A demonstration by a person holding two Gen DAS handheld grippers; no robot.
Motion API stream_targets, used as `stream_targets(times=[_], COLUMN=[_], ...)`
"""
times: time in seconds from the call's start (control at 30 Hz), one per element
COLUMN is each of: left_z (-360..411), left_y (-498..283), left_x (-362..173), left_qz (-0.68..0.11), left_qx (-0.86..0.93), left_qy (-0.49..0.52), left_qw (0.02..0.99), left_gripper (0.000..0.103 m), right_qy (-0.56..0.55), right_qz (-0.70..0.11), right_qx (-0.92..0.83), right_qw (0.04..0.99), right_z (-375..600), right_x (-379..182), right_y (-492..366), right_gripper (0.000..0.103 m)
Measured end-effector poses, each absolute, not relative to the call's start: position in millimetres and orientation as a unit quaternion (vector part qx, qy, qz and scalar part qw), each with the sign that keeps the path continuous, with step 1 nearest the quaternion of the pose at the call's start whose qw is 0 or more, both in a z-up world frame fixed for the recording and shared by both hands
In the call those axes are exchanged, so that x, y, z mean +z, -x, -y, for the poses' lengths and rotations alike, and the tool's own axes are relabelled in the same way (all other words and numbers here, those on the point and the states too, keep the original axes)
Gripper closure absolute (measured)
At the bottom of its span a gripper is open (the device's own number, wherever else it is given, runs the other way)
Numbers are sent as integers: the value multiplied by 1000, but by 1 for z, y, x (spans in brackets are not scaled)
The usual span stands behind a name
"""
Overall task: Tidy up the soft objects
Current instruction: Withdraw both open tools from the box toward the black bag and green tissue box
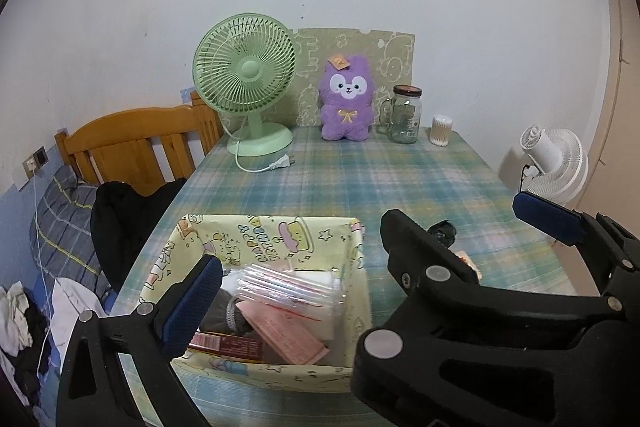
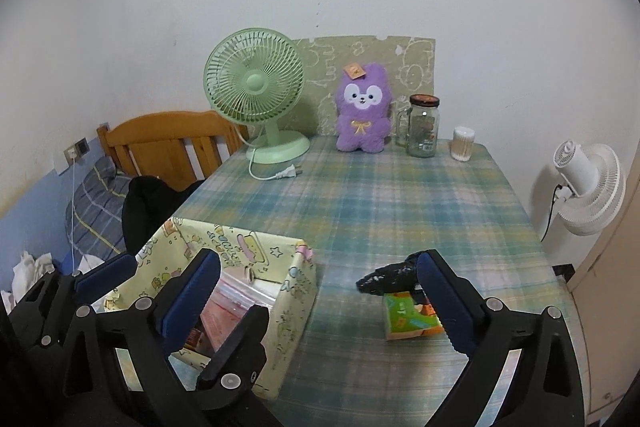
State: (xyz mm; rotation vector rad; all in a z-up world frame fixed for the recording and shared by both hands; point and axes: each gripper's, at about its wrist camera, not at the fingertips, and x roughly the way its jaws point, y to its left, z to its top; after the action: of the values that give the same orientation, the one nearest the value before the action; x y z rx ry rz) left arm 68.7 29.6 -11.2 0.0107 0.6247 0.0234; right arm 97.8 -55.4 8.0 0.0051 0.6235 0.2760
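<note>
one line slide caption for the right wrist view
Open right tongs above plaid tablecloth, yellow cartoon-print box on their left, purple plush toy at back.

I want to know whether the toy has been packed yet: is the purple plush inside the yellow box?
No, the purple plush stands upright at the far end of the table, beside the green fan, well apart from the yellow box.

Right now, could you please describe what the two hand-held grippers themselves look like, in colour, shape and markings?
Both look alike. The left hand-held gripper and the right hand-held gripper have matte black plastic frames with angular linkage arms joined by round silver rivets and a few screws. Each finger ends in a flat, dark blue pad with a fine dotted texture. No cables, lettering or sleeves show.
</note>
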Motion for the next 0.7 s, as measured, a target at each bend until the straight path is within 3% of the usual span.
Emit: stream_targets(times=[0.7], left_z=[20], left_y=[-67], left_x=[-20], left_qz=[-301], left_qx=[-25], left_qy=[1], left_qw=[953], left_gripper=[0], right_qy=[22], right_qz=[-274], right_qx=[102], right_qw=[956], right_z=[105], right_x=[12], right_y=[-86], right_gripper=[2])
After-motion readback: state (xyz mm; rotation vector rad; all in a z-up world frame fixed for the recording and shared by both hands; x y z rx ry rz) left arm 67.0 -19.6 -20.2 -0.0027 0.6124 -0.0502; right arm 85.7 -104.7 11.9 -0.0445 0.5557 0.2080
